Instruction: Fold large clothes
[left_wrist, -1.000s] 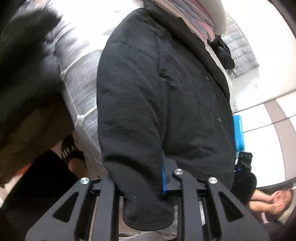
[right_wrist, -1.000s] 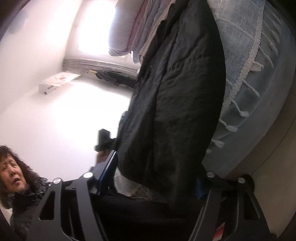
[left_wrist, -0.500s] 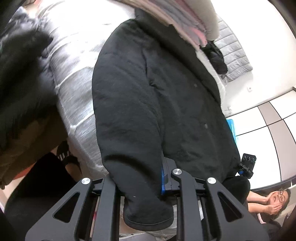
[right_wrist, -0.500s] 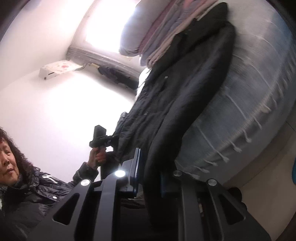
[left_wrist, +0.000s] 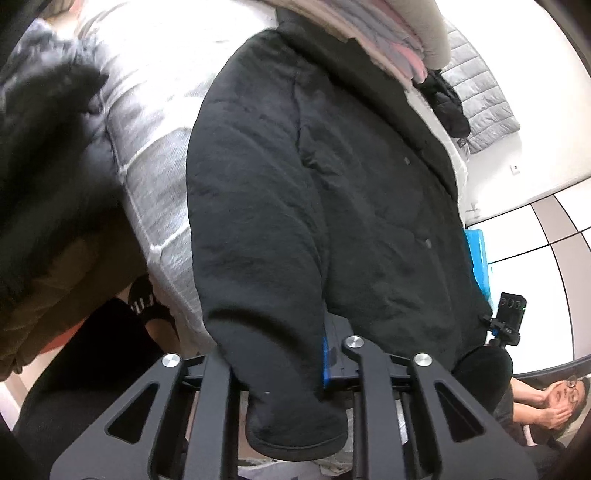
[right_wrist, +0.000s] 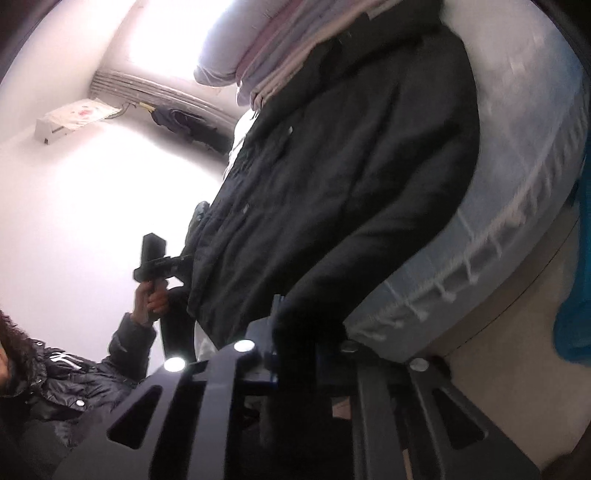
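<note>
A: Where is the black coat (left_wrist: 332, 192) kept?

B: It is spread out on the bed (left_wrist: 155, 155), ahead of both sets of jaws. One sleeve cuff (left_wrist: 291, 424) is pinched between the jaws of the left gripper (left_wrist: 288, 373). The other cuff (right_wrist: 306, 332) is pinched by the right gripper (right_wrist: 306, 354), whose jaws have just been closed on it.

A: How is it thought to handle?

B: It looks thick, soft and floppy, and probably a bit heavy. The cuffs seem good places to be held.

A: And the room?

B: The bed is covered by a pale fringed blanket (right_wrist: 517, 192). Folded bedding (left_wrist: 376, 33) is stacked past the collar, far from the jaws. White walls are seen around.
</note>
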